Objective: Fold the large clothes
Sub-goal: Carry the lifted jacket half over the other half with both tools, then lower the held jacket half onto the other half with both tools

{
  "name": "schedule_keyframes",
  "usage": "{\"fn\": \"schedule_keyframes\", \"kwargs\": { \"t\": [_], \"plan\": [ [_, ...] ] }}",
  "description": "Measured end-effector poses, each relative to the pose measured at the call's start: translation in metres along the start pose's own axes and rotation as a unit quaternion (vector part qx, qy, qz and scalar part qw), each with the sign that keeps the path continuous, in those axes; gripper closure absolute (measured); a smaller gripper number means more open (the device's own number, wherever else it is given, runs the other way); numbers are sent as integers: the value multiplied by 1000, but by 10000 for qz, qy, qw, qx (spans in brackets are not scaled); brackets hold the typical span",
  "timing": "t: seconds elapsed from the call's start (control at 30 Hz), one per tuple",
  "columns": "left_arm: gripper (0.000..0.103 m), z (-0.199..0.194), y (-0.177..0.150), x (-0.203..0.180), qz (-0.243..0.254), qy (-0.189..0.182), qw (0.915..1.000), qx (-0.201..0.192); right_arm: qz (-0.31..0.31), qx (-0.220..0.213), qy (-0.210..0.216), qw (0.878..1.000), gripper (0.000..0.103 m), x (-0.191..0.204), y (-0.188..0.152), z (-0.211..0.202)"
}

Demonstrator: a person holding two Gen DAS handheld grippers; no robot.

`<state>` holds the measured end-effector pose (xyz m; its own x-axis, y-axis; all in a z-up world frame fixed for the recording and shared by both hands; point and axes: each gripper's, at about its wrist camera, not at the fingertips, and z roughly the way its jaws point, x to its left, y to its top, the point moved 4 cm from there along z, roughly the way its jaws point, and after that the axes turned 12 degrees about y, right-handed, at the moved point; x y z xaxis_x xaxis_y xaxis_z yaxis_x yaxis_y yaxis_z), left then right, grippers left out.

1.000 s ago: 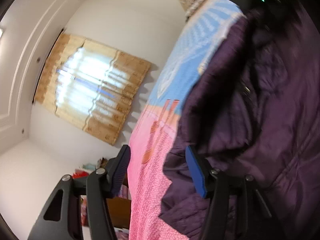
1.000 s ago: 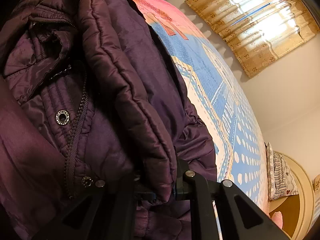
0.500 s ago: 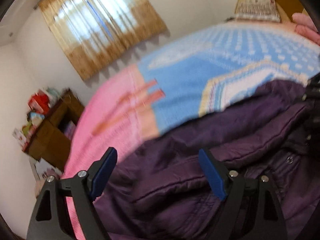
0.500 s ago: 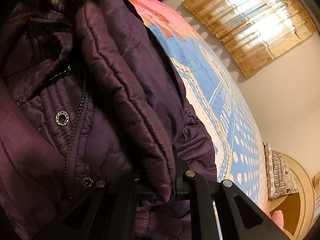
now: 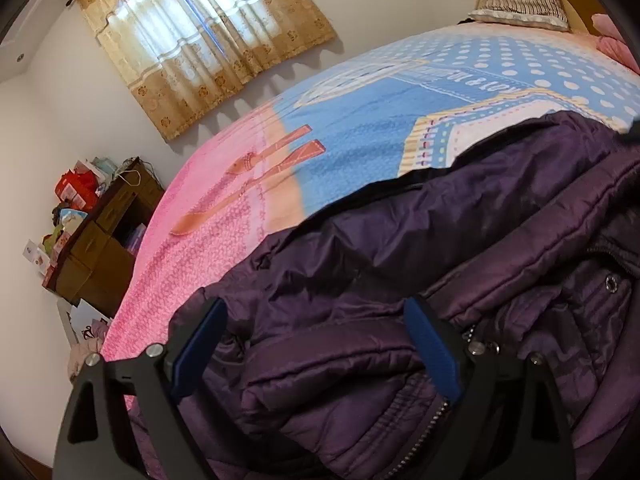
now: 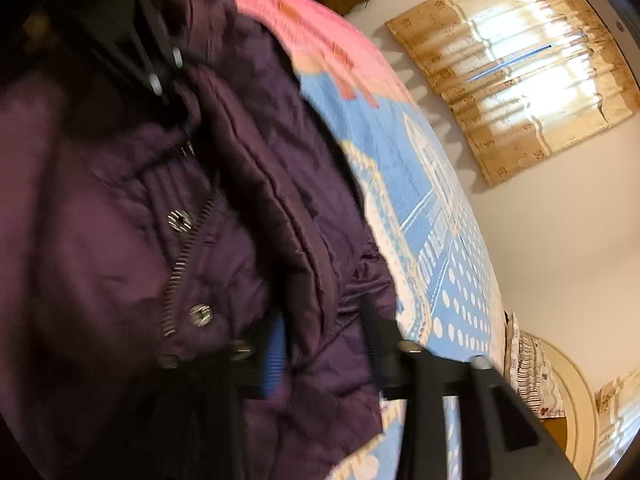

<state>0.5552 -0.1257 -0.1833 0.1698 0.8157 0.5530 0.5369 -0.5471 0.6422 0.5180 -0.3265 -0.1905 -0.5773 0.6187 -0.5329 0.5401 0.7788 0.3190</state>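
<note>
My right gripper (image 6: 324,344) has just sprung open, letting go the quilted dark purple zip-up padded jacket (image 5: 400,264), which now lies bunched on the pink-and-blue bedspread (image 5: 360,128) beneath my wide-open, empty left gripper (image 5: 316,344), so that fold looks laid.

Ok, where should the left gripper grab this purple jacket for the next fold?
Probably the puffy fold of the purple jacket, lying between the open jaws of the left gripper. Come straight forward over it: it bulges up as a ridge, narrower than the gap.
</note>
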Motion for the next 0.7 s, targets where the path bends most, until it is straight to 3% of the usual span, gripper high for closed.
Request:
{"fn": "schedule_keyframes", "kwargs": {
  "t": [0.07, 0.13, 0.2, 0.27, 0.37, 0.43, 0.5, 0.63, 0.7],
  "plan": [
    [10, 1, -1, 1, -59, -29, 10000, 21, 424, -291, 415, 9978, 47, -8, 6, -26],
    [10, 2, -1, 2, -113, -51, 9999, 26, 1196, -626, 895, 9868, 47, -23, 15, -42],
    [9, 4, -1, 1, -151, -60, 9999, 40, 2230, -884, 1367, 9611, 47, -42, 26, -45],
    [9, 3, -1, 1, -170, -61, 9998, 38, 2964, -992, 1491, 9381, 47, -54, 33, -36],
    [9, 3, -2, 2, -173, -71, 9998, 32, 3667, -1092, 1593, 9101, 47, -63, 40, -11],
    [9, 3, -2, 3, -201, -95, 9997, 37, 3978, -937, 1738, 8960, 47, -61, 38, 14],
    [9, 1, -2, 7, -283, -169, 9995, 11, 4077, -707, 1733, 8937, 47, -50, 30, 35],
    [9, -19, 7, 24, -691, -584, 9953, -347, 4009, -729, 1707, 8971, 47, -39, 22, 39],
    [2, -30, 15, 34, -998, -743, 9908, -528, 3934, -695, 1672, 9014, 46, -38, 22, 43]
  ]
}}
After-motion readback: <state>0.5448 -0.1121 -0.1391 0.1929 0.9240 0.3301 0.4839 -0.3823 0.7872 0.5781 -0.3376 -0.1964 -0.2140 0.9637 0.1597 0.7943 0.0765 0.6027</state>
